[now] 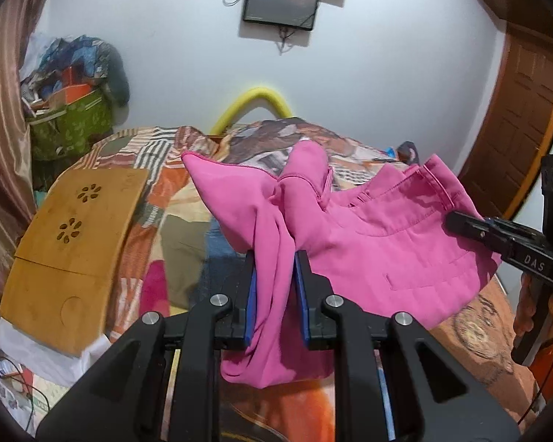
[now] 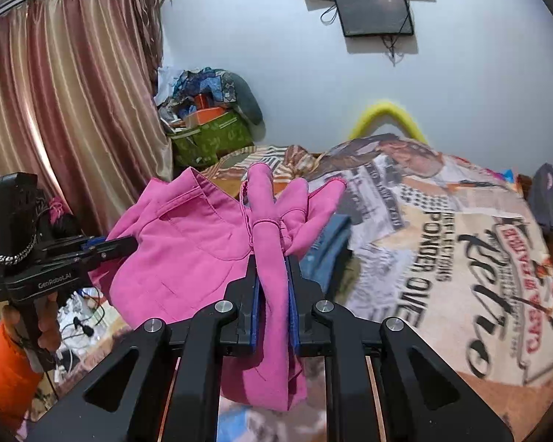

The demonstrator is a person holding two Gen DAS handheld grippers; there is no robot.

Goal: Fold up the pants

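Observation:
The pink pants [image 1: 383, 243] hang lifted above the bed, stretched between my two grippers. My left gripper [image 1: 275, 258] is shut on a bunched fold of the pink cloth, which drapes down between its blue pads. My right gripper [image 2: 272, 261] is shut on another bunched part of the pants [image 2: 188, 243]. In the left wrist view the right gripper [image 1: 461, 221] shows at the right, clamped on the waistband side. In the right wrist view the left gripper [image 2: 118, 245] shows at the left, clamped on the pants' edge.
A bed with a printed blanket [image 2: 461, 258] lies below. A wooden lap tray [image 1: 70, 243] sits at the bed's left side. Blue jeans [image 2: 328, 246] lie under the pants. A green bag of clutter [image 1: 70, 125], curtains [image 2: 66, 110] and a door [image 1: 523, 118] stand around.

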